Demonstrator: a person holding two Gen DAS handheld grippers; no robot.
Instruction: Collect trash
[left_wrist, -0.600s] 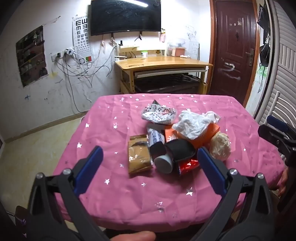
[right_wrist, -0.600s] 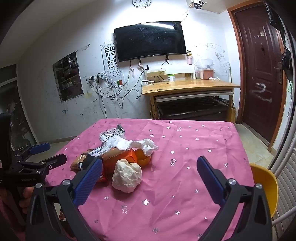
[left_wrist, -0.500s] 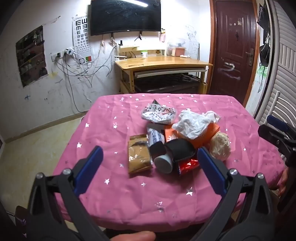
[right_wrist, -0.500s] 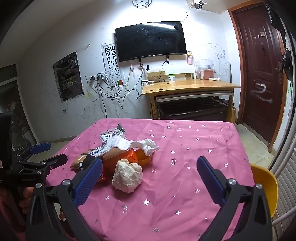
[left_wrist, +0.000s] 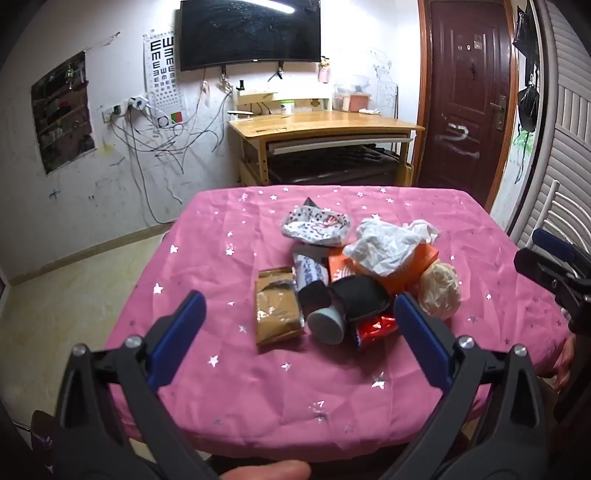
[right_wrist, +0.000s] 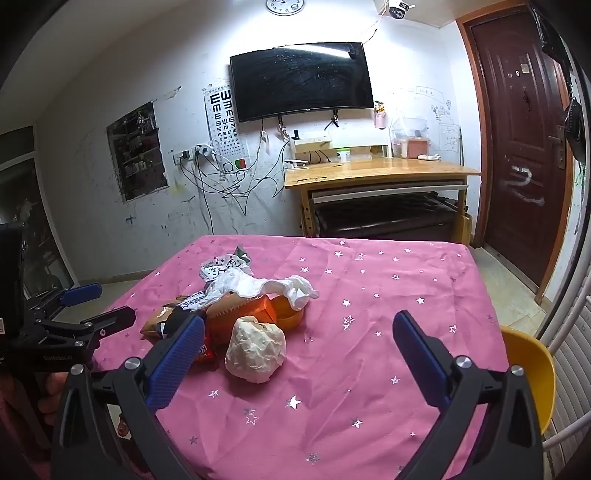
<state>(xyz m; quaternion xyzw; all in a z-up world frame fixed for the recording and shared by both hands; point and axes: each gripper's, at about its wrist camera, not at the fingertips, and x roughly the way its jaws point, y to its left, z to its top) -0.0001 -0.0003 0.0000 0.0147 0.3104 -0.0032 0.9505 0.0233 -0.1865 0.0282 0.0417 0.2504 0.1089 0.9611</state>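
- Both grippers stand with their jaws spread wide and nothing between the pads: the left gripper (left_wrist: 299, 325) hangs short of the near side of the trash pile, the right gripper (right_wrist: 297, 347) off the pile's right flank.
- Nothing has changed over the last half second (same framing, same pile, same spread of the jaws), so I judge the collecting has not begun and every piece is still to be picked.
- Nearest the left gripper, on the pile's near edge, lie a brown packet (left_wrist: 277, 310), a grey cup on its side (left_wrist: 327, 325) and a red foil wrapper (left_wrist: 375, 328); each lies flat on the cloth or touches a neighbour.
- Nearest the right gripper, a crumpled paper ball (right_wrist: 256, 349) lies at the pile's right edge, touching or just beside the orange box (right_wrist: 247, 310).
- Over the box drapes a white plastic bag (right_wrist: 258, 286); behind the pile's far side lies a printed white wrapper (left_wrist: 316, 227).
- All of it rests on the pink starred tablecloth (right_wrist: 388, 295), bare to the right of the pile.
- No bin or sack for the trash shows in either view (the yellow chair (right_wrist: 532, 369) right of the table is only a seat).
- Overlap is the likely obstacle: pieces lean on one another, so lifting one may drag the next.
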